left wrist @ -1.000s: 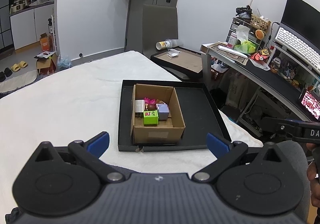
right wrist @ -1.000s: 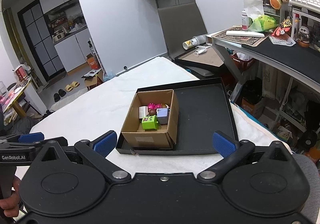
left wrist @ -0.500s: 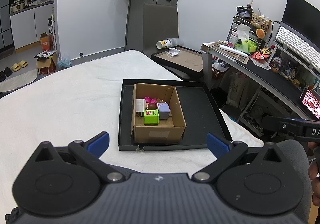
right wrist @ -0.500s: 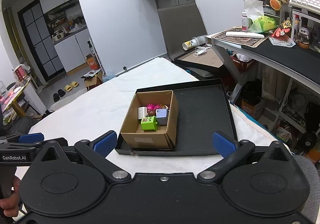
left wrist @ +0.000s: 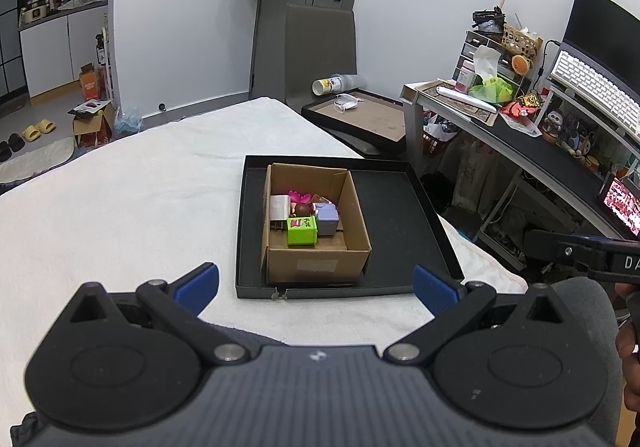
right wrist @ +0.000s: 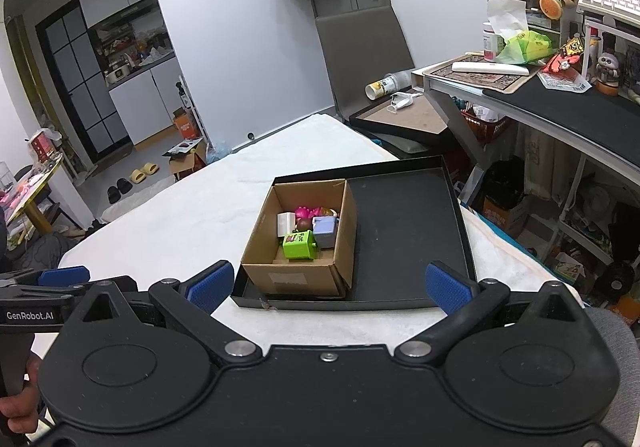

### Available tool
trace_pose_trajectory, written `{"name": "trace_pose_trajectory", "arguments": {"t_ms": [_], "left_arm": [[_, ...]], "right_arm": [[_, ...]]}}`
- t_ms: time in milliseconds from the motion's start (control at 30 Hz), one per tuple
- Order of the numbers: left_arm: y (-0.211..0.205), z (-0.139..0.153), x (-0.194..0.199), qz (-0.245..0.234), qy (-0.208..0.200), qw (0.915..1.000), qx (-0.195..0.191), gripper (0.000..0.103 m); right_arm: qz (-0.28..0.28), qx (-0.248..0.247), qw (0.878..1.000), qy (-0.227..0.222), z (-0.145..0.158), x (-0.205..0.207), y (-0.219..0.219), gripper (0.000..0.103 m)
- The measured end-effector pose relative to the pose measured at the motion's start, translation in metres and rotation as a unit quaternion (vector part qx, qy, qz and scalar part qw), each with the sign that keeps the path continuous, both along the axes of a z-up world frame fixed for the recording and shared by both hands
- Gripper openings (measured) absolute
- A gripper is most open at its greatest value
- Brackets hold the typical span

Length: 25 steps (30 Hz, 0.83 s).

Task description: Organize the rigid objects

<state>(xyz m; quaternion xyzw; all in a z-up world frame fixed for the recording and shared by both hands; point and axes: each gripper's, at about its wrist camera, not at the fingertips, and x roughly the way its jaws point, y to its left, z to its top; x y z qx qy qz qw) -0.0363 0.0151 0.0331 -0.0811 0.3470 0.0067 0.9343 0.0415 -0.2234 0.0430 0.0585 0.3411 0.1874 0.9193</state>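
Toys (left wrist: 306,217) sit in the box (left wrist: 316,263) on the tray (left wrist: 400,215) as before; both grippers, left (left wrist: 316,289) and right (right wrist: 328,287), stay wide open, empty, so perhaps sorting is finished or not.

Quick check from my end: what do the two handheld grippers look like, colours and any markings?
Both are black plastic with round hubs, silver pivot screws and blue textured fingertip pads. The left gripper has a ribbed dark grey body; seen from the right camera its side reads "GenRobot.AI". The right gripper has a smooth black body; white letters "DA" show on its side.
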Motion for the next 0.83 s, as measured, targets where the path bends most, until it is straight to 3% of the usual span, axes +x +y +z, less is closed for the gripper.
{"name": "trace_pose_trajectory", "arguments": {"t_ms": [833], "left_arm": [[0.000,-0.011,0.001,-0.002,0.004,1.0000,-0.001,0.102]], "right_arm": [[-0.010,-0.010,1.000,0.013,-0.010,0.005,0.000,0.103]]}}
